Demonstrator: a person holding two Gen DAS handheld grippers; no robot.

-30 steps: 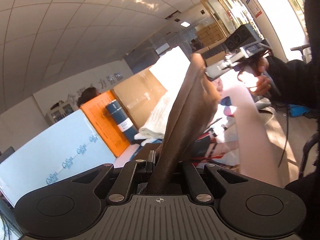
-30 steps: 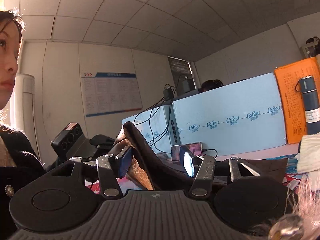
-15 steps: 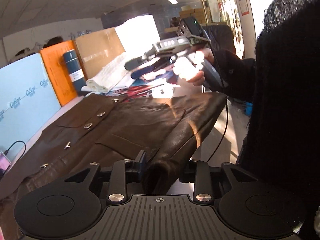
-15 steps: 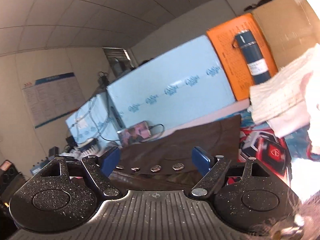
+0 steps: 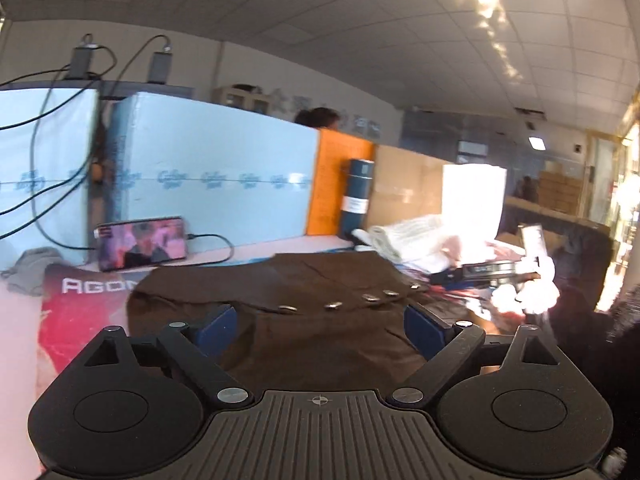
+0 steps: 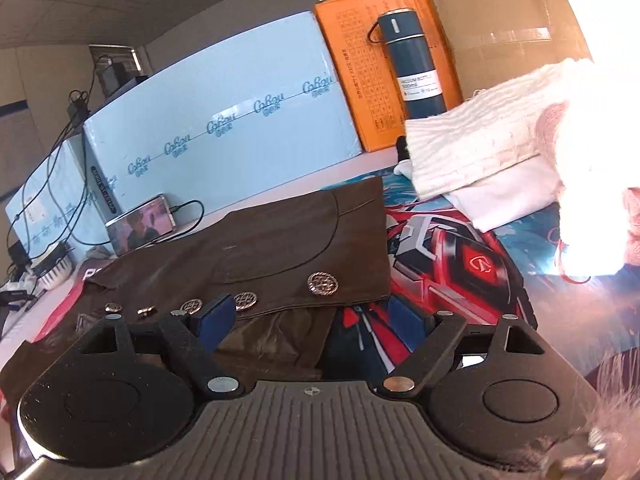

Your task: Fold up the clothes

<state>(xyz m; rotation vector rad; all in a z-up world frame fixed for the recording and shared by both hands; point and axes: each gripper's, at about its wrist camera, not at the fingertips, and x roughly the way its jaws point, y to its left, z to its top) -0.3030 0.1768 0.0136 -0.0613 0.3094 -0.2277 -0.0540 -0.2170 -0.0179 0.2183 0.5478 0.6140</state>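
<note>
Your left gripper (image 5: 320,326) has its blue-padded fingers (image 5: 216,322) spread wide and released, with nothing between them; the brown jacket (image 5: 304,300) lies flat on the table just ahead of and under them. A row of metal buttons (image 5: 334,305) runs across the jacket in front of the fingers. In the same view your right hand, washed out by sunlight, holds the other gripper near the jacket's right end.

Your right gripper (image 6: 308,314) is also released, fingers (image 6: 214,316) parted and empty. The left finger sits over the jacket (image 6: 280,240) near its buttoned edge, while the right finger is over the printed table mat (image 6: 460,256) beside the jacket's corner. The round metal buttons (image 6: 322,283) line up along the folded edge closest to you, and a curved seam shows on the panel above them.

Behind the jacket, a phone (image 6: 140,228) with a lit screen leans against a pale blue foam board (image 6: 224,120), with a cable plugged into it. To the right stand an orange box (image 6: 360,64) and a dark blue bottle (image 6: 412,64), then a cardboard sheet (image 6: 512,28). A pile of white knitwear (image 6: 480,148) rests on the mat to the right of the jacket, apart from it. The right side of this view is blown out by glare.
</note>
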